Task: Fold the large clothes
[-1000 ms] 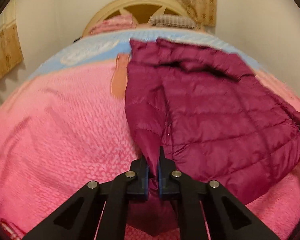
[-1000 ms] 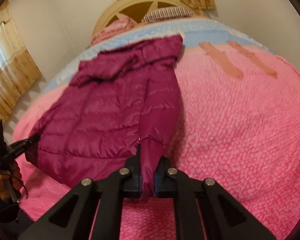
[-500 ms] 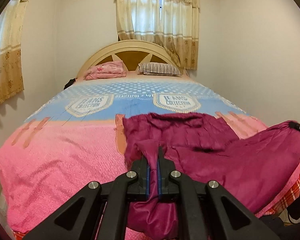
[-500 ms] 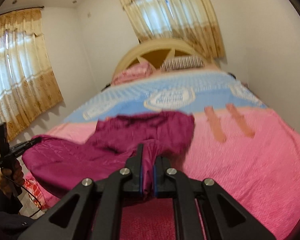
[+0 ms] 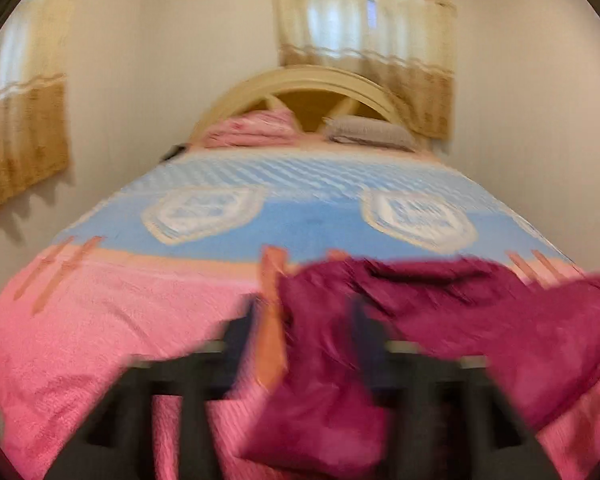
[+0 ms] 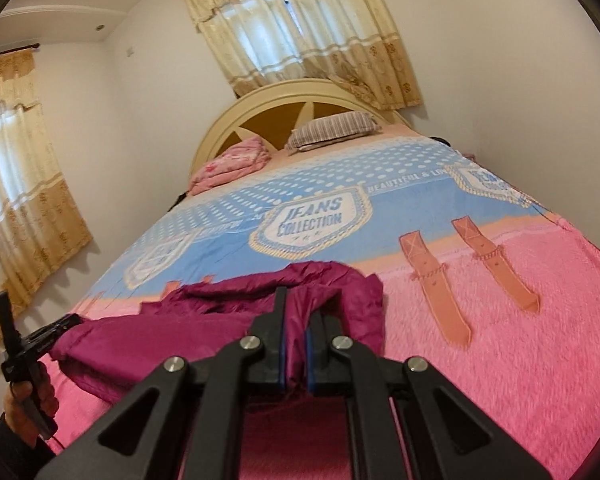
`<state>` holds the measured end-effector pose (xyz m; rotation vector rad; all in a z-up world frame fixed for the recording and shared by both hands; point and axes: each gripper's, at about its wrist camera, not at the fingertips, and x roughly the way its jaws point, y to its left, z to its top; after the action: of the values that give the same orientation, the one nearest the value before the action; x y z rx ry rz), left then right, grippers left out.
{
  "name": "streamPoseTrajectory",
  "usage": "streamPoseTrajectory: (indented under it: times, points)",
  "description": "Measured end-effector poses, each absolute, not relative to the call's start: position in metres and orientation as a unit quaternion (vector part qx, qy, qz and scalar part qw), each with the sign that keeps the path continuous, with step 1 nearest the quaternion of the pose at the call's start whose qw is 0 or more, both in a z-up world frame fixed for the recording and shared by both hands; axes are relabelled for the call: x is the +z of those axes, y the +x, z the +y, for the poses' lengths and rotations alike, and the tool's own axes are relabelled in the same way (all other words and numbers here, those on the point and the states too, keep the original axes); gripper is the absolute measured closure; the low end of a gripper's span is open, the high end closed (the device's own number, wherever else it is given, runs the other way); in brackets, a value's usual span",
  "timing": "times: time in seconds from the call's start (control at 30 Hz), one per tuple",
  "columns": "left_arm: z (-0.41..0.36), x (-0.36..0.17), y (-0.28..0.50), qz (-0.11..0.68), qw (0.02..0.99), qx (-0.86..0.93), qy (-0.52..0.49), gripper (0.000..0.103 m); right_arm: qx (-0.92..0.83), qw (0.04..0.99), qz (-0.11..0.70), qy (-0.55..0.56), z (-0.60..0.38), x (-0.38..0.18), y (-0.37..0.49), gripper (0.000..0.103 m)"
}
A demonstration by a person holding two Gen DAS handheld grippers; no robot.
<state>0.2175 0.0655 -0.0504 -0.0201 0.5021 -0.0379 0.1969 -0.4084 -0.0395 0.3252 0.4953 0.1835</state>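
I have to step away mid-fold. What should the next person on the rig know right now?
Left gripper: jaws opening, with the jacket between them but no longer pinched; that view is blurred.
Right gripper: shut on a fold of jacket.
Jacket: maroon and quilted, bunched and partly lifted over the pink end of the bed, one side trailing towards the left hand.
Done: both near corners were picked up; no neat fold shows yet.
Left: probably regrip the loose side, lay the jacket flat, then fold it.
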Motion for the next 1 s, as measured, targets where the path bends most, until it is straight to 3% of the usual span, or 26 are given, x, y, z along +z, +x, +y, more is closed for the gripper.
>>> streamPoseTrajectory:
  times: [0.07, 0.43, 0.5, 0.53, 0.6, 0.63, 0.87, 1.0]
  points:
    - [0.064, -0.050, 0.231, 0.208, 0.978, 0.020, -0.005, 0.006, 0.083, 0.952, 0.248, 0.162, -0.410, -0.044, 0.215, 0.095]
    - [0.053, -0.090, 0.368, 0.252, 0.957, 0.143, 0.015, 0.006, 0.012, 0.948, 0.280, 0.154, -0.407, -0.093, 0.319, 0.095]
    - [0.056, -0.086, 0.374, 0.247, 0.955, 0.163, 0.022, 0.006, 0.003, 0.945, 0.287, 0.155, -0.410, -0.099, 0.335, 0.087]
    - [0.060, -0.082, 0.376, 0.243, 0.954, 0.172, 0.023, 0.006, -0.002, 0.944, 0.292, 0.154, -0.410, -0.102, 0.341, 0.075]
    - [0.067, -0.074, 0.376, 0.236, 0.954, 0.183, 0.022, 0.006, -0.021, 0.943, 0.291, 0.161, -0.414, -0.103, 0.347, 0.043]
    - [0.070, -0.070, 0.374, 0.230, 0.954, 0.193, 0.021, 0.006, -0.042, 0.945, 0.281, 0.160, -0.416, -0.101, 0.345, 0.020]
    - [0.047, -0.070, 0.326, 0.231, 0.960, 0.159, 0.004, 0.006, -0.027, 0.956, 0.257, 0.135, -0.385, -0.077, 0.306, 0.017]
    - [-0.009, -0.090, 0.316, 0.214, 0.964, 0.136, 0.086, 0.006, 0.032, 0.967, 0.246, 0.056, -0.317, -0.072, 0.286, 0.011]
